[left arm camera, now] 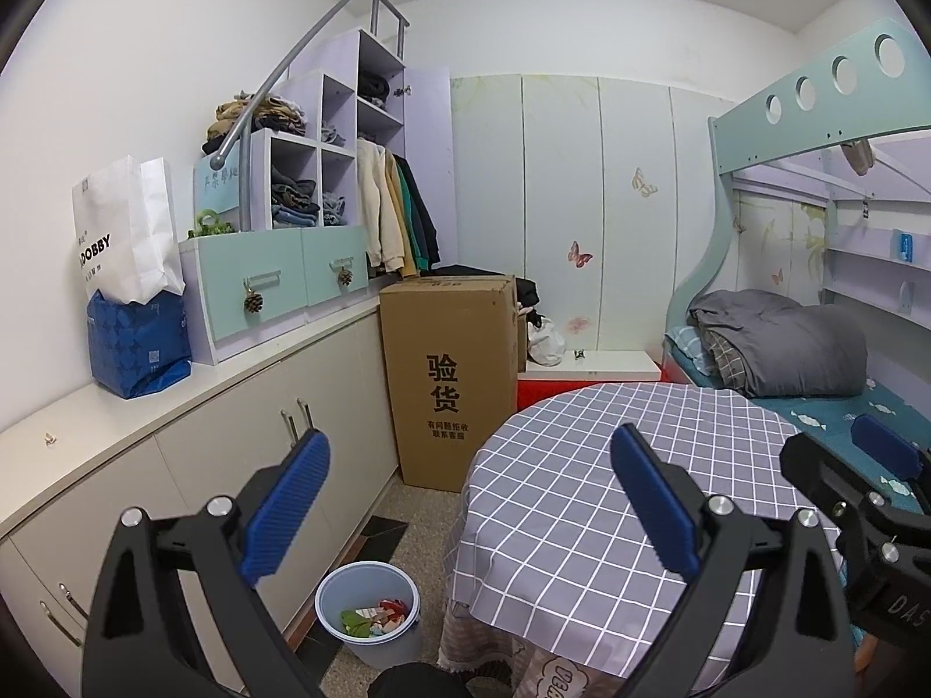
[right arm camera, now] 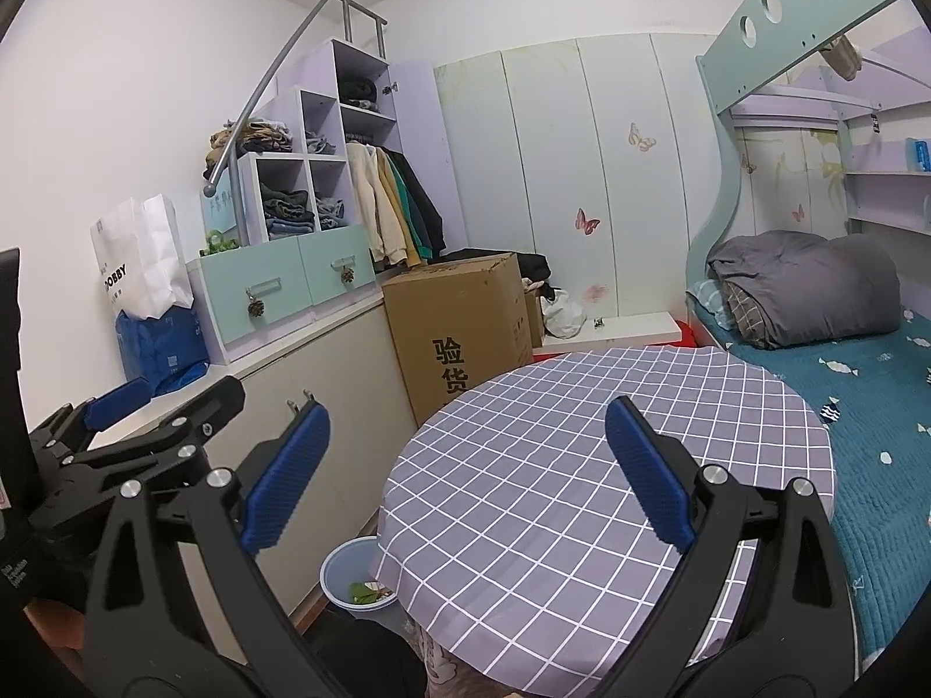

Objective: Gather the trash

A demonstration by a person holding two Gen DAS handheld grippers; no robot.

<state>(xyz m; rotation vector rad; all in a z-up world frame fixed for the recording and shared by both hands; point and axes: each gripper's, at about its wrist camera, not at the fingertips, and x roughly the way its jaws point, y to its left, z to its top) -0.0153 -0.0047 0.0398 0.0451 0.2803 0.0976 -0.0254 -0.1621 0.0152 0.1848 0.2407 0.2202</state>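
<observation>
Left gripper [left arm camera: 468, 503]: jaws spread wide, nothing between the blue pads [left arm camera: 288, 503]; held above the left edge of the round table [left arm camera: 582, 465] with grey checked cloth.

Left wrist view: blue waste bin [left arm camera: 368, 611] at lower centre, on the floor between the low cabinet [left arm camera: 244, 453] and the table, whole rim visible, holding green, red and pale scraps of trash [left arm camera: 375, 619]. Right gripper enters at the right edge, only part showing. Cardboard box [left arm camera: 448, 378] at centre.

Right gripper [right arm camera: 465, 480]: jaws likewise parted and empty, over the tabletop.

Right wrist view: the bin [right arm camera: 349, 573] half hidden by the cloth's edge; only a green scrap discernible. Bunk bed [right arm camera: 873, 384] with grey duvet fills the right. Left gripper at left edge, partly cut off.
</observation>
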